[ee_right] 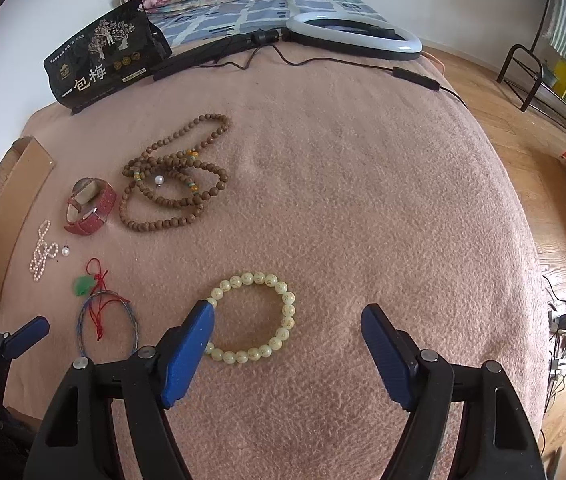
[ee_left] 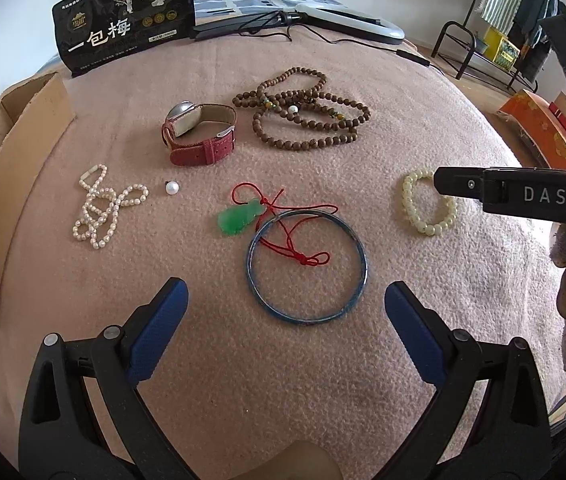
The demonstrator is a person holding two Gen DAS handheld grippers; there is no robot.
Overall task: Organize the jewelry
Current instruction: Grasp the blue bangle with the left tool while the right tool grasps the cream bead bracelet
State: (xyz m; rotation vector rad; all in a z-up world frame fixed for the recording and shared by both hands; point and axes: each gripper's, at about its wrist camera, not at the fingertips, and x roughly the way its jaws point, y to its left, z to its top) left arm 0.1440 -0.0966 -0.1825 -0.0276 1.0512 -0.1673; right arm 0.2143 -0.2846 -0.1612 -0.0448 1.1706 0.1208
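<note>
Jewelry lies spread on a pink blanket (ee_left: pixel 323 380). My left gripper (ee_left: pixel 287 294) hangs open just above a blue bangle (ee_left: pixel 364 268), whose ring lies over the red cord (ee_left: pixel 303 258) of a green jade pendant (ee_left: pixel 237 218). My right gripper (ee_right: pixel 288 310) is open over a pale yellow bead bracelet (ee_right: pixel 288 322). Its left finger covers the bracelet's left edge and its right finger stands well clear. Further off lie a pearl strand (ee_left: pixel 103 196), a loose pearl (ee_left: pixel 172 189), a red-strapped watch (ee_left: pixel 203 154) and a long wooden bead strand (ee_left: pixel 303 145).
A shallow cardboard box (ee_left: pixel 3 184) sits at the blanket's left edge. A black snack bag (ee_left: pixel 123 20) and a ring light (ee_left: pixel 347 24) with its cable lie at the back. To the right, past the bed's edge, an orange box (ee_left: pixel 539 136) stands on the wooden floor.
</note>
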